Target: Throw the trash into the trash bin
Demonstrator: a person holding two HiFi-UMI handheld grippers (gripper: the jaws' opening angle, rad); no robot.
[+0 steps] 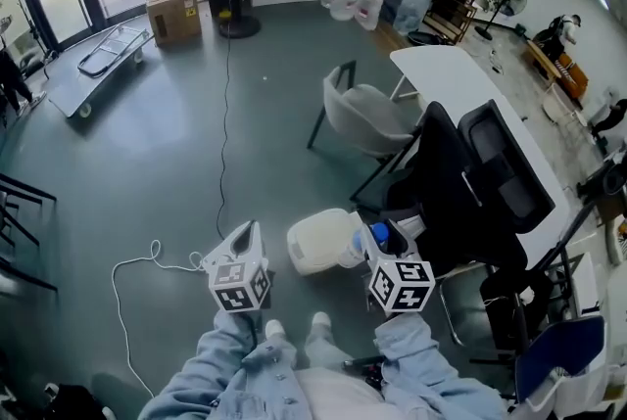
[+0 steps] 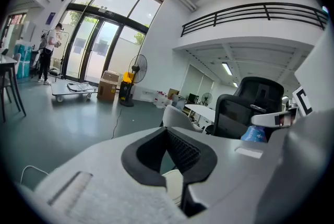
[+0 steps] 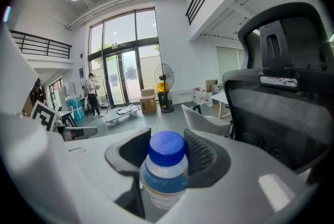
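Trash here is a small clear bottle (image 3: 166,165) with a blue cap and a blue label. It stands upright in the right gripper (image 3: 167,137), whose dark pads (image 3: 206,152) press on it from both sides just under the cap. In the head view the bottle (image 1: 379,234) shows just beside the right edge of the cream trash bin (image 1: 315,247), and that view does not settle whether it is over the bin or short of it. The bin sits on the grey-green floor (image 1: 176,163), ahead of the person's white shoes (image 1: 297,326).

The left gripper (image 2: 167,131) holds nothing: its jaw tips meet at the far end, leaving only the hollow behind them, through which a patch of floor and the cream bin show. In the head view the left gripper (image 1: 255,228) points at the floor left of the bin, near a loose white cable (image 1: 127,281).

To the right stand a black office chair (image 1: 460,193) and a white table (image 1: 460,80), with a grey chair (image 1: 367,119) farther back (all well clear of both grippers).
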